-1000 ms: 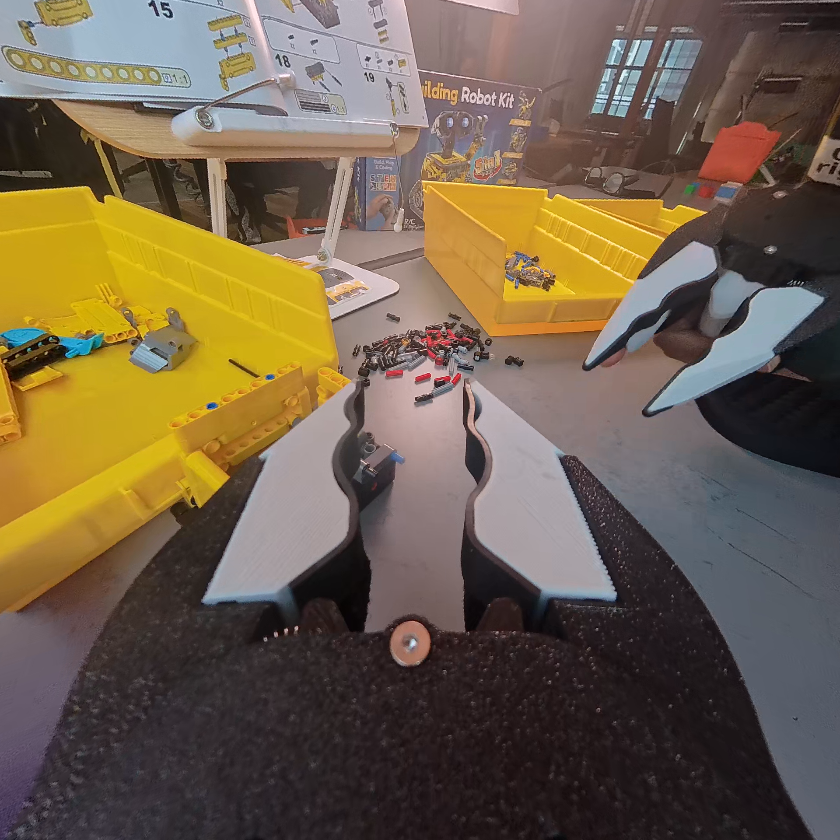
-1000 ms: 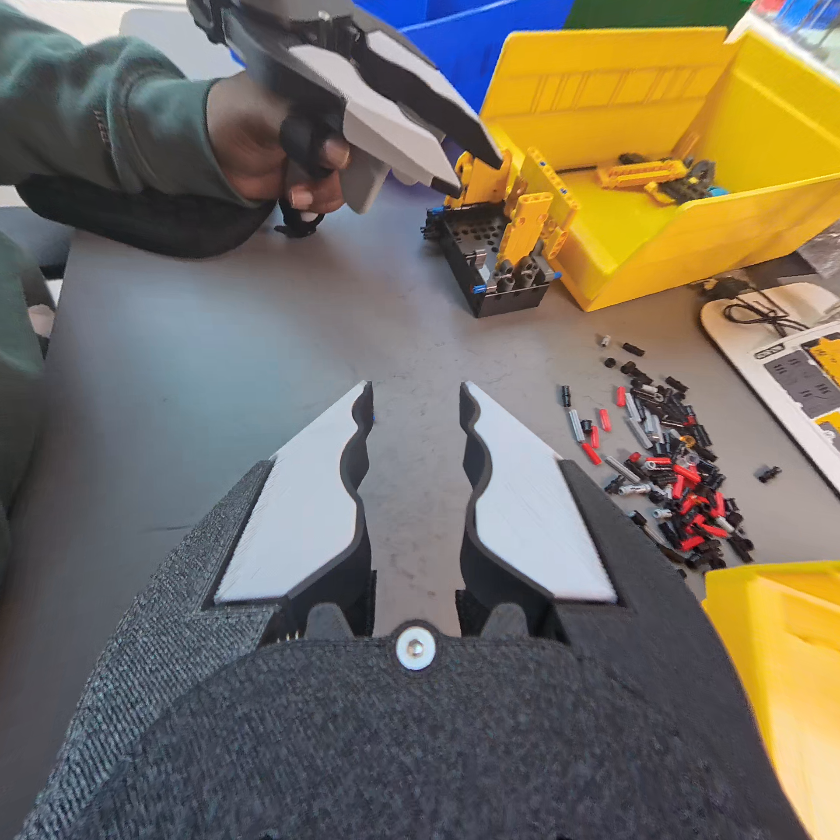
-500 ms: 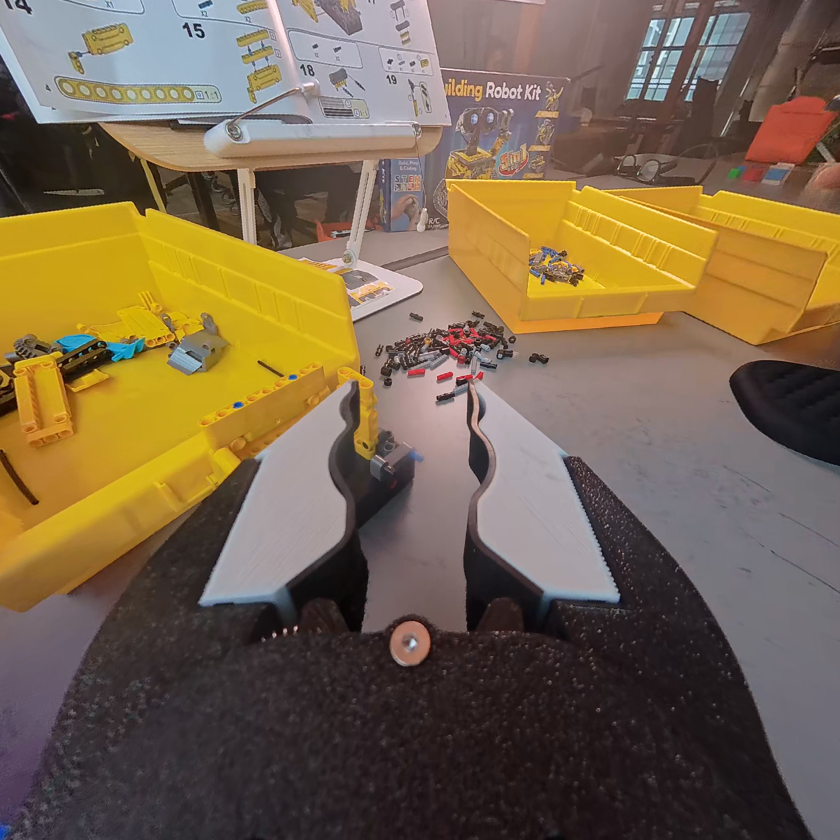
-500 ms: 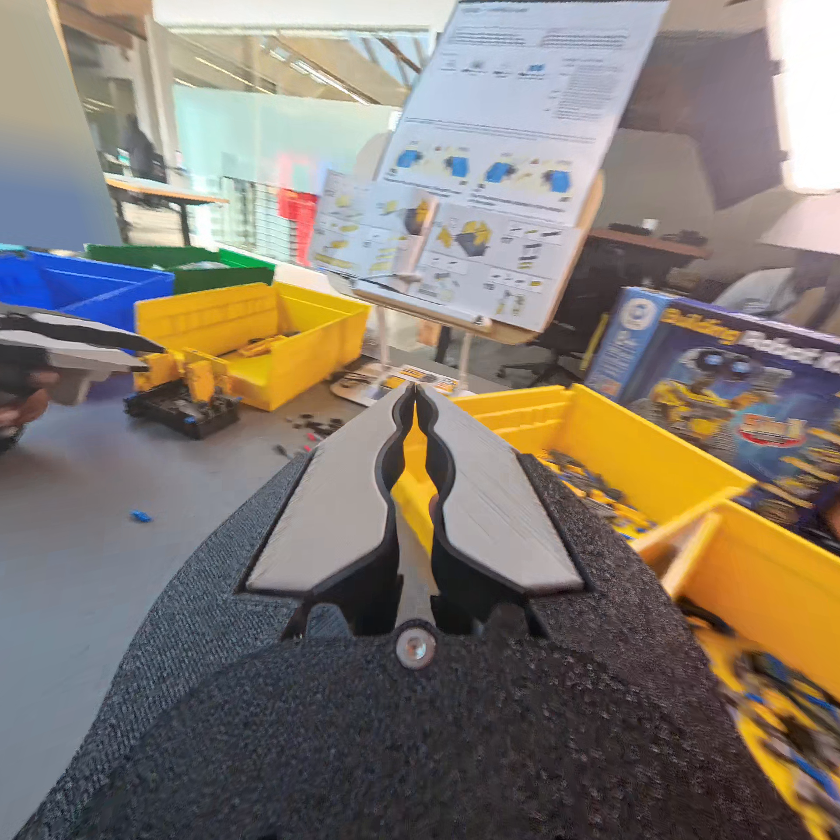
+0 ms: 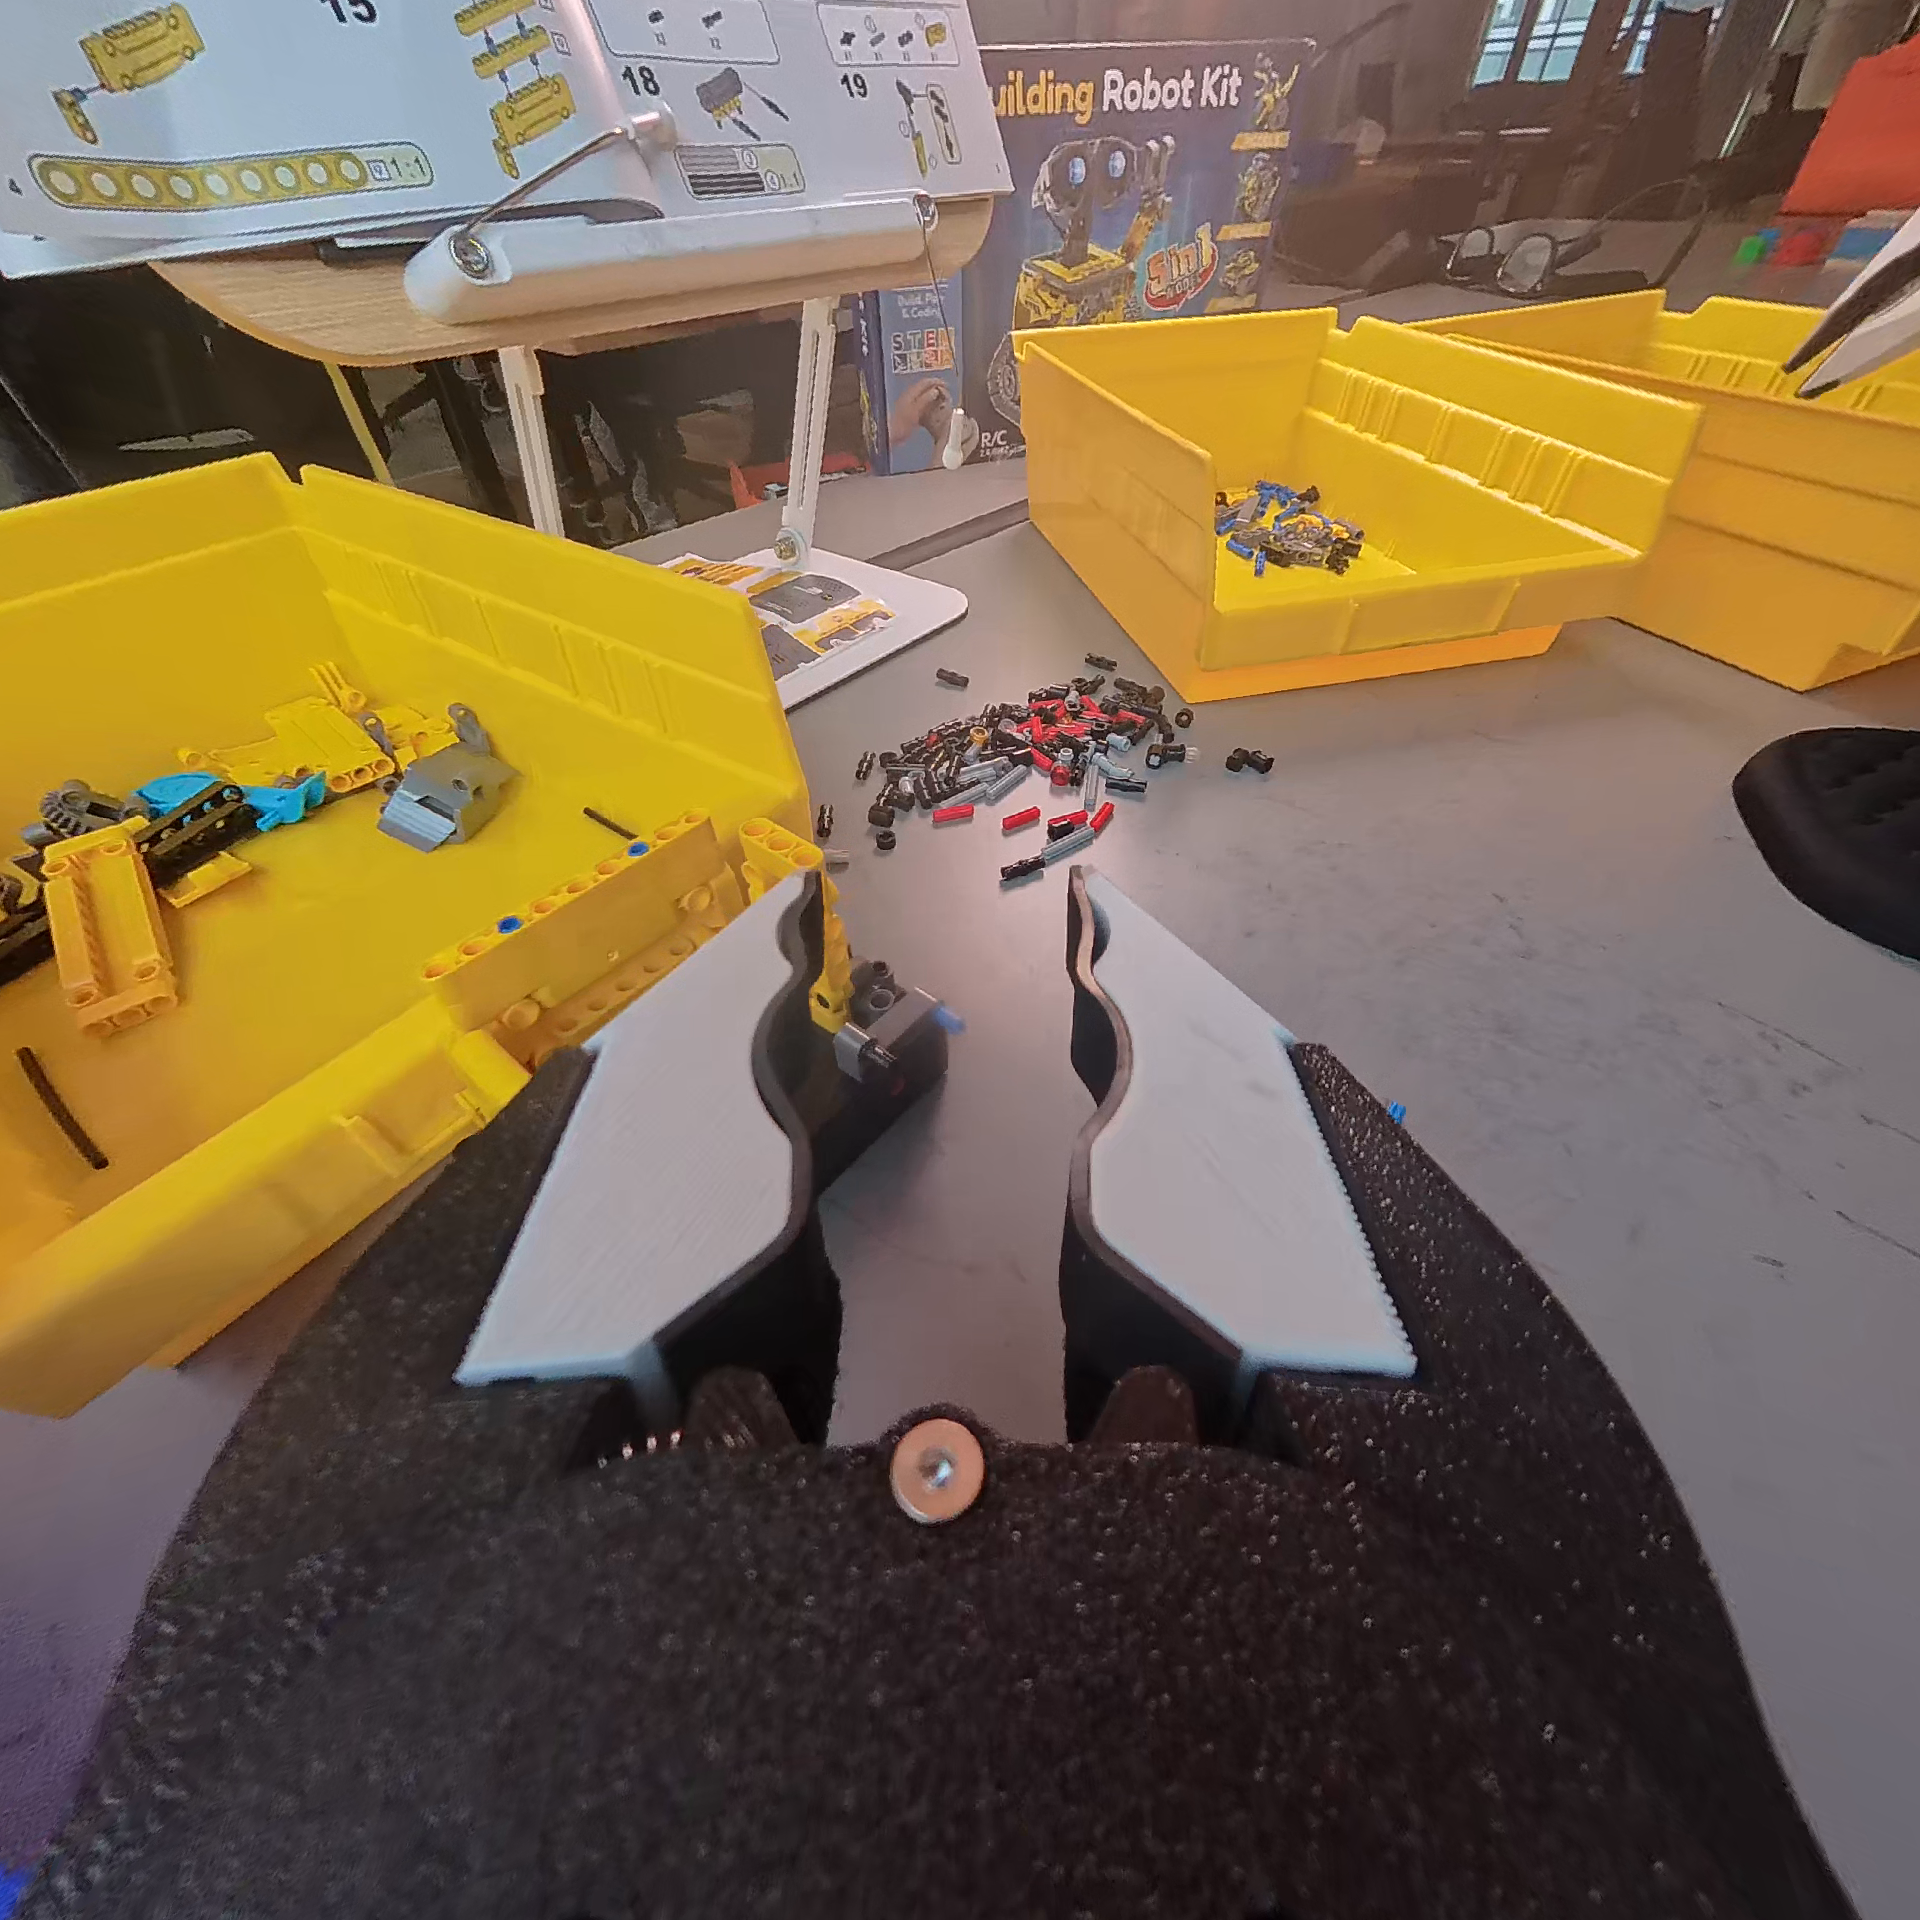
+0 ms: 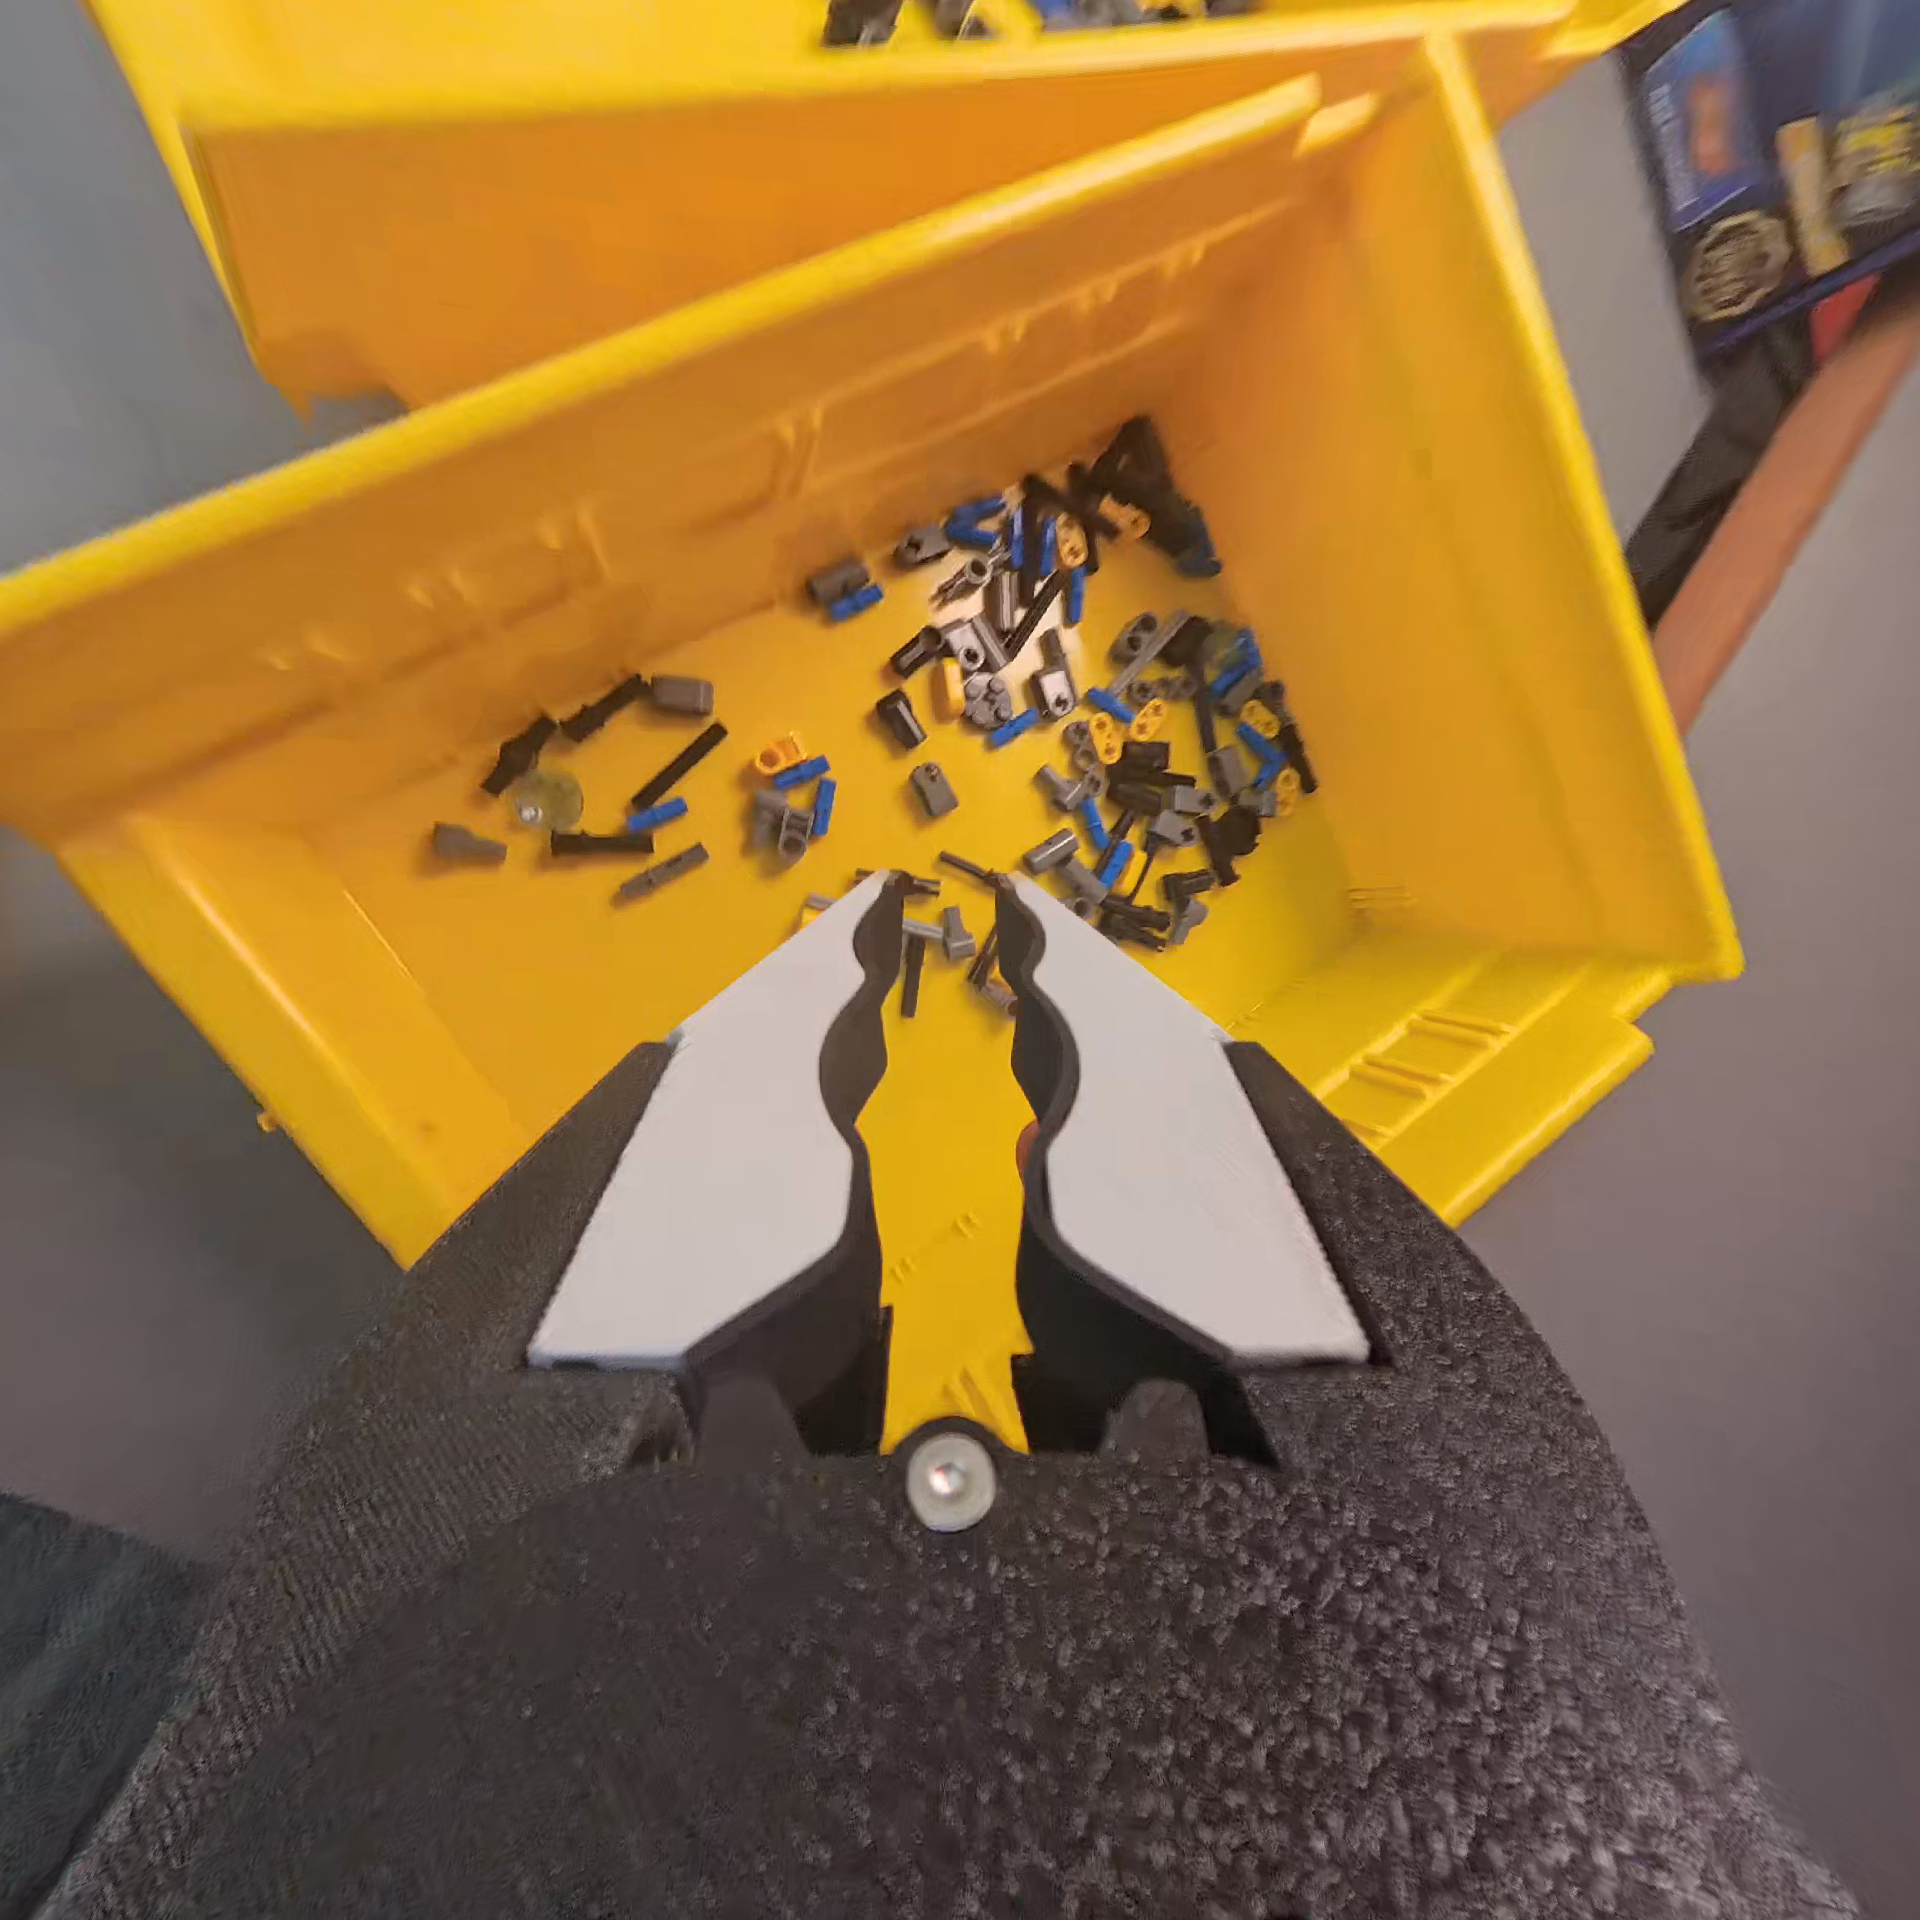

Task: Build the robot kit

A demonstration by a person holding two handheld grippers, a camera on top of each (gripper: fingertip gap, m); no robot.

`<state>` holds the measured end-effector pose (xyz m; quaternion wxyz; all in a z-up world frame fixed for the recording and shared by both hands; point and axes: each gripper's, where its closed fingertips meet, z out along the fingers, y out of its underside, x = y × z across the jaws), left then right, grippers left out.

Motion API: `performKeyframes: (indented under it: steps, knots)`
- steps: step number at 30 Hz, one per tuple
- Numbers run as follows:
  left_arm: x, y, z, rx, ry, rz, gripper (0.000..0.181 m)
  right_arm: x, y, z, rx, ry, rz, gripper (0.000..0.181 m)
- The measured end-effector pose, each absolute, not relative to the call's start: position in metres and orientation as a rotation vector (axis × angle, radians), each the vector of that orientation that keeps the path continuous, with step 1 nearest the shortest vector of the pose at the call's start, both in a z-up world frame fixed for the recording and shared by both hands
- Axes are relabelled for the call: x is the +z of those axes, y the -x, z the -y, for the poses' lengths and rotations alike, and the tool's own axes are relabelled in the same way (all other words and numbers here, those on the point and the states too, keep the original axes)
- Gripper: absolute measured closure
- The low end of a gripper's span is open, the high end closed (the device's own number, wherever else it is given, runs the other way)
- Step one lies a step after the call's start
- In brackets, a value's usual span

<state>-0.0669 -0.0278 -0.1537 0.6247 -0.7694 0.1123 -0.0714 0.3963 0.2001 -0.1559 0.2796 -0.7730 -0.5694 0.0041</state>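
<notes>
My left tongs point(image 5: 940, 894) gape wide over the grey tabletop point(image 5: 1455, 1039), a black-and-yellow brick assembly point(image 5: 883, 1039) just inside the left finger (beside a yellow bin point(image 5: 520, 623)). My right tongs point(image 6: 940, 894) hang slightly parted, empty, over a bin of small pieces point(image 6: 1403, 520).

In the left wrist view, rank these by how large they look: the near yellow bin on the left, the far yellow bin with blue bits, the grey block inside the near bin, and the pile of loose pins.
1. Near yellow bin, though nearness inflates it.
2. Far yellow bin.
3. Pile of loose pins.
4. Grey block.
</notes>
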Motion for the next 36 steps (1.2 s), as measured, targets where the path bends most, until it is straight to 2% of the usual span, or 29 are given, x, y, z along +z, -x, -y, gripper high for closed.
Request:
performKeyframes:
  steps: [11, 18, 36]
  knots:
    - [-0.160, 0.067, 0.026, -0.068, 1.796, -0.287, 0.137, -0.227, -0.390, -0.188, -0.007, 2.169, 1.955, 0.154]
    - [-0.161, 0.070, 0.026, -0.047, 1.804, -0.274, 0.137, -0.221, -0.419, -0.189, -0.040, 2.241, 2.031, 0.164]
    - [-0.158, 0.071, 0.027, -0.051, 1.789, -0.269, 0.138, -0.236, -0.418, -0.182, -0.015, 2.220, 2.093, 0.167]
